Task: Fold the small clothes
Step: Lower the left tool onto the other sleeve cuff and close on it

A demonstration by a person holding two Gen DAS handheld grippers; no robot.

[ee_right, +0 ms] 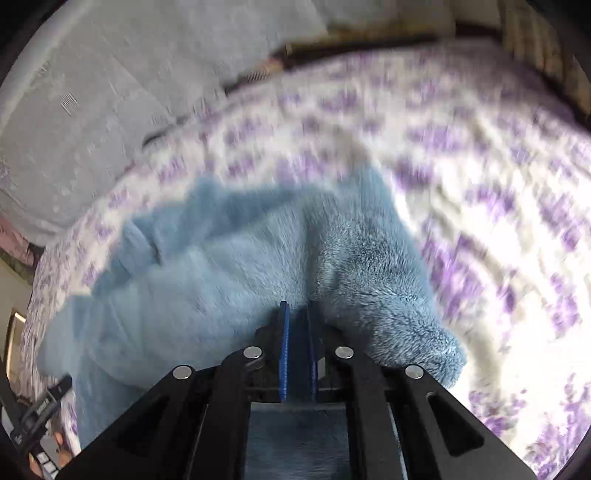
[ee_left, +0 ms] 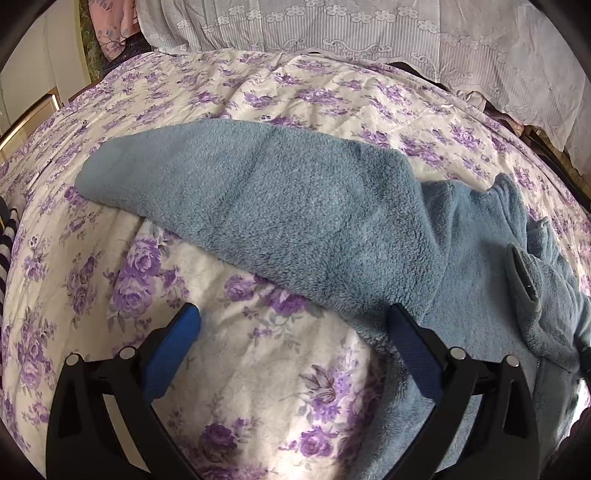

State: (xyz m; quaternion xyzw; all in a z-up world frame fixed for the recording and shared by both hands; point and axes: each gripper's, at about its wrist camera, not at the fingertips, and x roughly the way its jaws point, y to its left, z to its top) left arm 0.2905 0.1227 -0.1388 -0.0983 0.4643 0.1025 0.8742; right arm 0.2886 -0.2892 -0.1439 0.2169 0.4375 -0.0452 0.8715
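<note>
A blue fleece garment (ee_left: 303,218) lies on a bed covered with a cream quilt printed with purple roses (ee_left: 280,373). In the left wrist view one long fleece leg or sleeve stretches from the far left toward the near right, where it joins the bunched body of the garment at the right edge. A grey ribbed cuff or opening (ee_left: 524,277) stands up in that bunched part.

The left gripper (ee_left: 295,325) hangs above the quilt with its blue-padded fingers (ee_left: 173,354) spread wide and nothing between them. The right-hand finger sits over the near edge of the fleece; the left-hand one is over bare quilt. Whether either touches the cloth cannot be told.

The right gripper (ee_right: 297,314) has its blue pads (ee_right: 283,354) drawn narrow, and the fleece (ee_right: 229,266) is pinched between them at its near edge. The cloth bulges up around the tips, with a thick fold (ee_right: 399,314) hanging off to the right. This view is blurred, so the quilt (ee_right: 480,192) shows only as smeared purple and white.

Beyond the bed, at the far side, hangs a white lace-trimmed cloth (ee_left: 369,29). A pink flowered fabric (ee_left: 110,22) shows at the far left corner, and a strip of striped dark-and-white cloth (ee_left: 7,236) at the left edge.
</note>
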